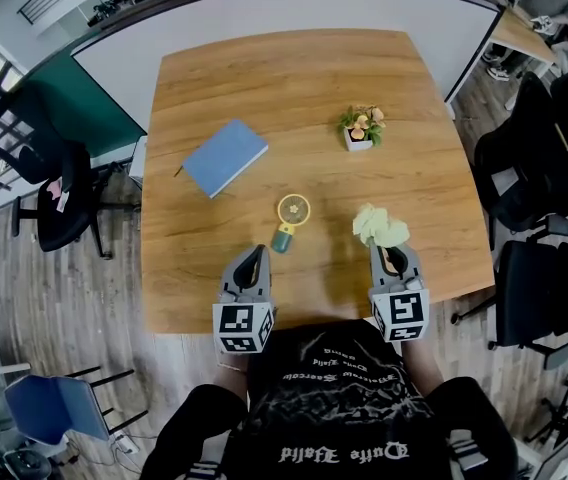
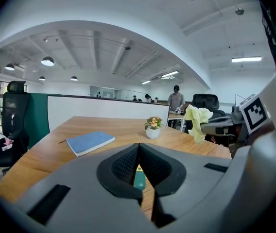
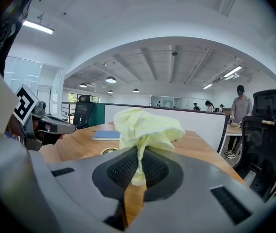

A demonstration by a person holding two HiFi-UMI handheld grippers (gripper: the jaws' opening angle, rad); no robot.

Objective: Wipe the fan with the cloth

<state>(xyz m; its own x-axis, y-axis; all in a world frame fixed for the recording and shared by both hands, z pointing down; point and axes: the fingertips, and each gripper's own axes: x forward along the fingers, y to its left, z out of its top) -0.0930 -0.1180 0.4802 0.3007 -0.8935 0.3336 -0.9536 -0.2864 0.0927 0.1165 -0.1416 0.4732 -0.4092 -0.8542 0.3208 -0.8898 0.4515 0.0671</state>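
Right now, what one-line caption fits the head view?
Right gripper grips the yellow cloth over the wooden table; left gripper, jaws shut and empty, points at the small fan.

bare tabletop (image 1: 294,98) around fan (image 1: 291,218), notebook (image 1: 224,156) leftward

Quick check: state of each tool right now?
Left tool: closed, nothing in it.
Right tool: closed on the yellow cloth.

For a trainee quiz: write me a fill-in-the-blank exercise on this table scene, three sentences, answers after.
1. The right gripper is shut on a pale yellow ____.
2. The left gripper is shut and holds ____.
3. In the head view, the blue notebook lies to the ____ of the small yellow fan with green handle.
Missing: cloth; nothing; left.
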